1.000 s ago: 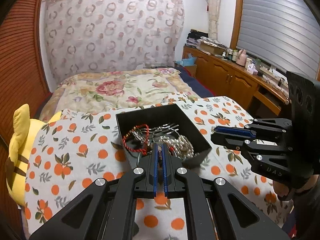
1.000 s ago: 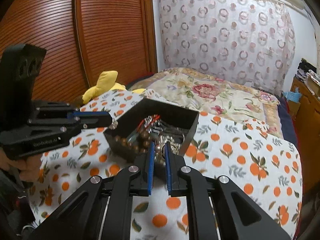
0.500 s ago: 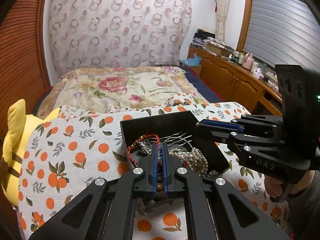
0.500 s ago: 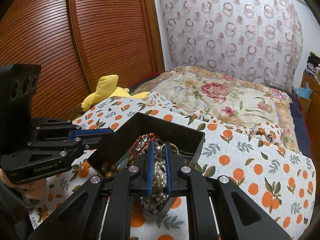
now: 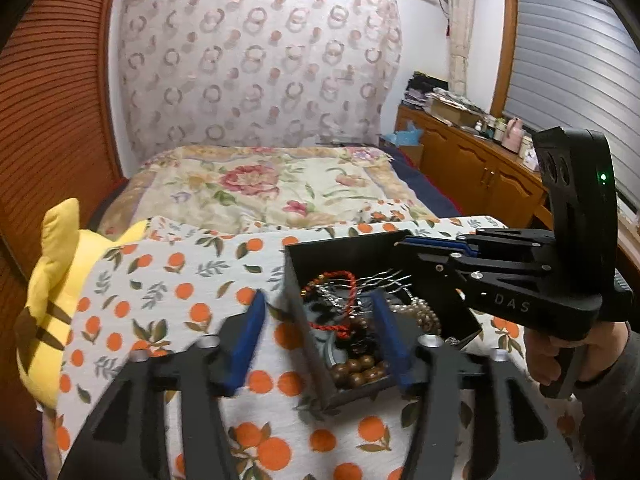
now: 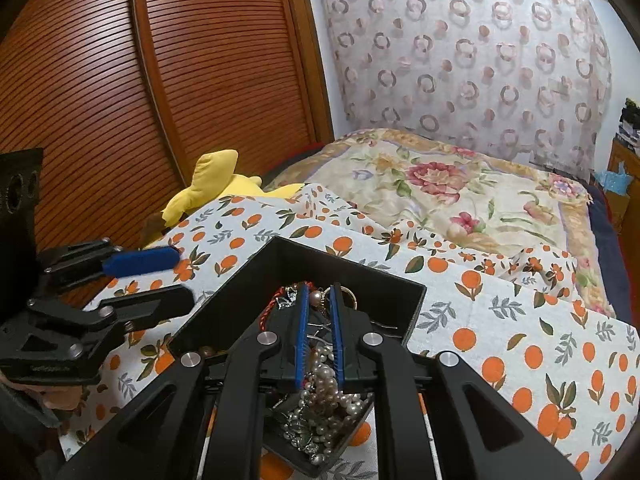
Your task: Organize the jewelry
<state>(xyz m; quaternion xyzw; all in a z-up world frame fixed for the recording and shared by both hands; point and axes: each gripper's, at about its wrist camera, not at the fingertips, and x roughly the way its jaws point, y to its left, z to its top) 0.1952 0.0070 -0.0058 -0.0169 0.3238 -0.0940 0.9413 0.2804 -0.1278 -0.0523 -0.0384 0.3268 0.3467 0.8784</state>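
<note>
A black open box point(image 5: 298, 304) point(image 6: 352, 276) sits on the orange-print cloth, full of tangled jewelry: a red cord bracelet point(image 5: 347, 300), a white pearl string point(image 5: 424, 312) point(image 6: 320, 384), brown wooden beads point(image 5: 358, 370) and silver hairpins point(image 5: 384, 278). My left gripper point(image 5: 318, 308) is open, its fingers straddling the box's left wall. It also shows in the right wrist view point(image 6: 160, 276). My right gripper point(image 6: 319, 300) hangs over the box, jaws narrowly apart with the pearl string between them. In the left wrist view it point(image 5: 432, 246) reaches in from the right.
The cloth point(image 5: 180, 292) covers a table or bed end. A yellow plush toy point(image 5: 52, 280) point(image 6: 216, 184) lies at its left edge. Behind are a floral quilt point(image 5: 260, 184), a wooden slatted wardrobe point(image 6: 160, 80) and a sideboard point(image 5: 472, 168) on the right.
My left gripper has opened wide and now straddles the box's left wall. My right gripper has moved lower over the box, among the pearls.
</note>
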